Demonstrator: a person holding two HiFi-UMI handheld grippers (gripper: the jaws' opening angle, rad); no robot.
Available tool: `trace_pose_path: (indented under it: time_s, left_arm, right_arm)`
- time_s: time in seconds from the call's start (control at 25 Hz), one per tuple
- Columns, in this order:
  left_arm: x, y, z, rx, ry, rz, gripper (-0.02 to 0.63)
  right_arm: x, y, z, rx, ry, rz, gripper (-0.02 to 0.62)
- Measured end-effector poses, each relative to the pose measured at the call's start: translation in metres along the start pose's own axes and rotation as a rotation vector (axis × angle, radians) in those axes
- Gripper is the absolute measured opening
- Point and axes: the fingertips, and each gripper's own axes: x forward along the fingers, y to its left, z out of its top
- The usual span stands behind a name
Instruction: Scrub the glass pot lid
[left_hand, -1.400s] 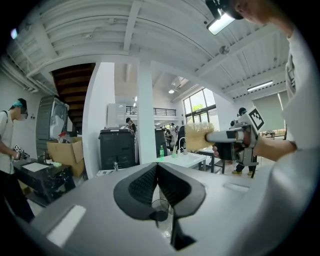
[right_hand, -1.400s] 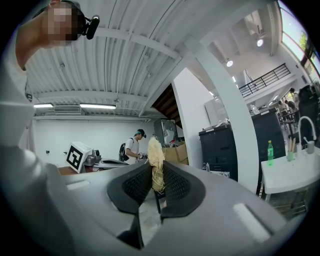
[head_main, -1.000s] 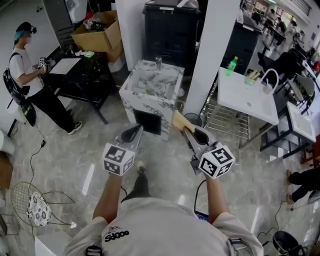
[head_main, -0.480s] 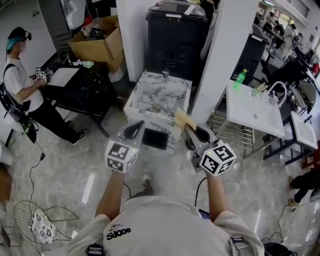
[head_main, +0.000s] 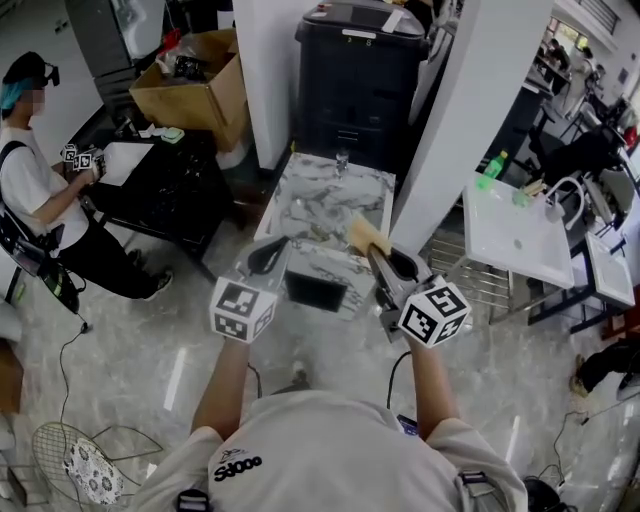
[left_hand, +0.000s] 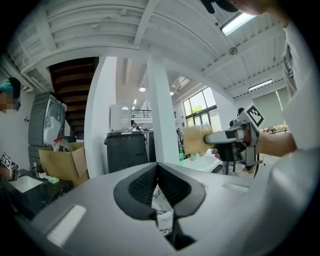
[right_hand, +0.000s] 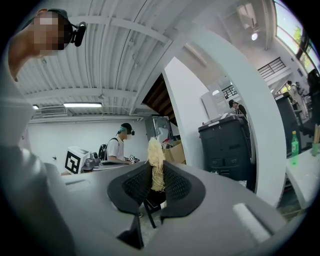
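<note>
Glass pot lid: cannot be made out in any of the three views. Head view: left gripper (head_main: 273, 250) and right gripper (head_main: 371, 252) are held side by side and apart, over the near edge of a marble sink unit (head_main: 372, 192).

Left gripper view: the jaw tips of the left gripper (left_hand: 157, 170) meet with nothing between them. This view alone shows the right gripper (left_hand: 235, 140) from the side, with the sponge (left_hand: 196, 140) projecting beyond its tips.

Right gripper view: the right gripper (right_hand: 156, 176) is clenched on the yellow sponge (right_hand: 156, 162), seen edge-on. It also shows a second person (right_hand: 120, 145) standing upright, seen only from above in the head view.

Surroundings: the marble unit stands in front of a black bin (head_main: 360, 70), with a white pillar (head_main: 450, 110) just to its right and a dark table (head_main: 170, 180) to its left. Bare floor (head_main: 180, 300) lies open between the wearer and the unit.

Counts: two grippers, two marker cubes (head_main: 240, 310) (head_main: 433, 312), one sponge (head_main: 366, 237), one cardboard box (head_main: 195, 85), one green bottle (head_main: 495, 165).
</note>
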Motion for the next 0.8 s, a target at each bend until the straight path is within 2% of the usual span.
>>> trace_pose_path:
  time_s: [0.44,0.8]
  left_arm:
    - [0.027,0.059,-0.017,-0.026,0.010,-0.009,0.010]
    - [0.046,0.097,-0.035,-0.043,0.026,-0.029,0.009]
  right_arm:
    - [0.068,-0.022,-0.008,0.055,0.032,-0.030,0.048]
    - [0.111,-0.032,-0.015,0.062,0.035,-0.059,0.048]
